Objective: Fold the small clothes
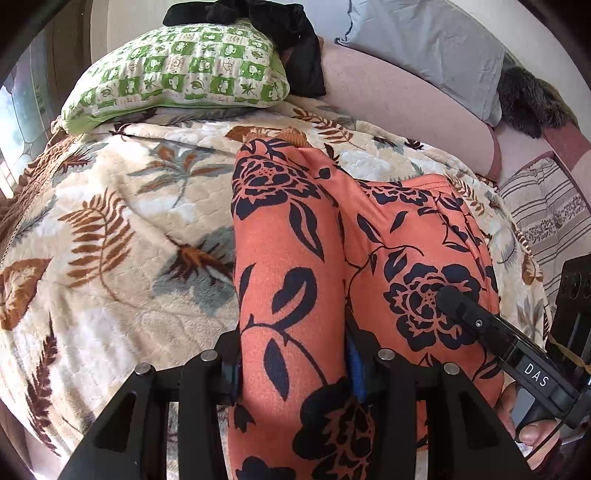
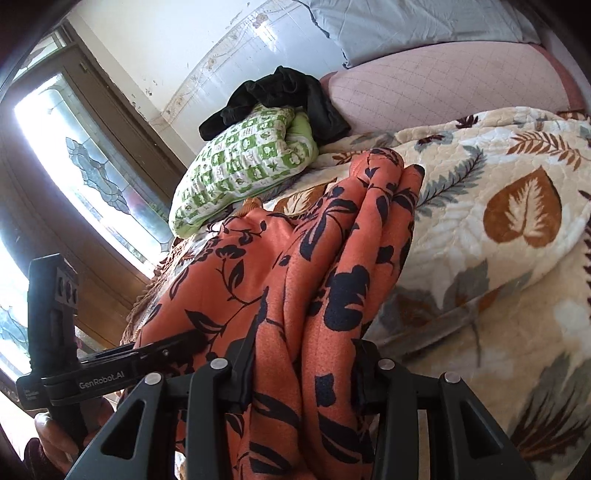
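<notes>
Mid-fold stage. The garment [image 1: 295, 258], an orange cloth with a dark floral print, lies on the blanket [image 1: 110, 240] of a bed, gathered into two long lobes that run from 6 o'clock toward 12 o'clock in the left wrist view. The left gripper [image 1: 293, 380] is closed on the left lobe, cloth filling the gap between its jaws. The right gripper [image 2: 303, 373] is likewise closed on a bunched, several-layered edge of the same cloth; in the left wrist view it enters from 4 o'clock over the right lobe. Judged from the layers, at least one fold appears to be made, though the bunching hides how many and how neatly. Remaining, as a judgement: laying the held edges flat, squaring the stack, and releasing. A pillow [image 1: 177, 70] sits at 11 o'clock with a black cloth [image 1: 258, 22] draped over it; whether that piece also awaits folding cannot be told.
</notes>
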Demonstrator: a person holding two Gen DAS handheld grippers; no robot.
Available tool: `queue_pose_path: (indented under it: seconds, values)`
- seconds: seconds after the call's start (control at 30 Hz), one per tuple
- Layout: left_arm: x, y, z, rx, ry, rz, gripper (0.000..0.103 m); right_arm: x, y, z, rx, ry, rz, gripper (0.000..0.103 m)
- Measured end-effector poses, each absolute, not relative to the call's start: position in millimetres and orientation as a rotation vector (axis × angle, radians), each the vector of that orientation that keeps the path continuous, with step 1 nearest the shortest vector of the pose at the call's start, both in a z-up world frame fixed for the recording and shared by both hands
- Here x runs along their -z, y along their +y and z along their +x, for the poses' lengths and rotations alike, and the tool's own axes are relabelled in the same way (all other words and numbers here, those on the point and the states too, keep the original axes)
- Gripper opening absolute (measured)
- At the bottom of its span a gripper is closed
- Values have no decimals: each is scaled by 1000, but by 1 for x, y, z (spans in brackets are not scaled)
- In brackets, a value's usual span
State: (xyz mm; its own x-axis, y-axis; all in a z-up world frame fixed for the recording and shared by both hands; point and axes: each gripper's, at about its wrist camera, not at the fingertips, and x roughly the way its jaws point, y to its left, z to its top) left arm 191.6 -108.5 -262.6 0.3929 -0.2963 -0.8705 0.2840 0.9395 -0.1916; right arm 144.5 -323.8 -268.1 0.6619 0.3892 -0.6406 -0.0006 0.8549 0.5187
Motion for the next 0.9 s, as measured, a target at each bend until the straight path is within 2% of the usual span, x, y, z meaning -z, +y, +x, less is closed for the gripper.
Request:
queue_pose_path:
  seconds: [0.17, 0.23, 0.27, 0.3, 0.4, 0.53, 0.9]
  values:
    - [296, -87, 172, 320, 1175, 25, 48, 294, -298, 124, -207, 897, 519, 41]
    - [308, -82, 166, 287, 1183, 57, 64, 316, -288, 119, -148, 964, 467, 54]
    - [306, -78, 161, 278, 1169, 64, 65, 324, -284, 113, -109, 976, 426, 62]
    - [301, -77, 158, 276, 1155, 73, 66, 325, -283, 105, -92, 963, 415, 66]
    - [276, -75, 146, 234, 1082, 164, 69, 306, -281, 84, -57, 937, 400, 68]
    - [228, -64, 126, 194, 939, 208, 81, 267, -280, 43, 2, 826, 324, 68]
    - [126, -38, 68, 111, 688, 236, 89, 164, -249, -19, 39, 608, 228, 68]
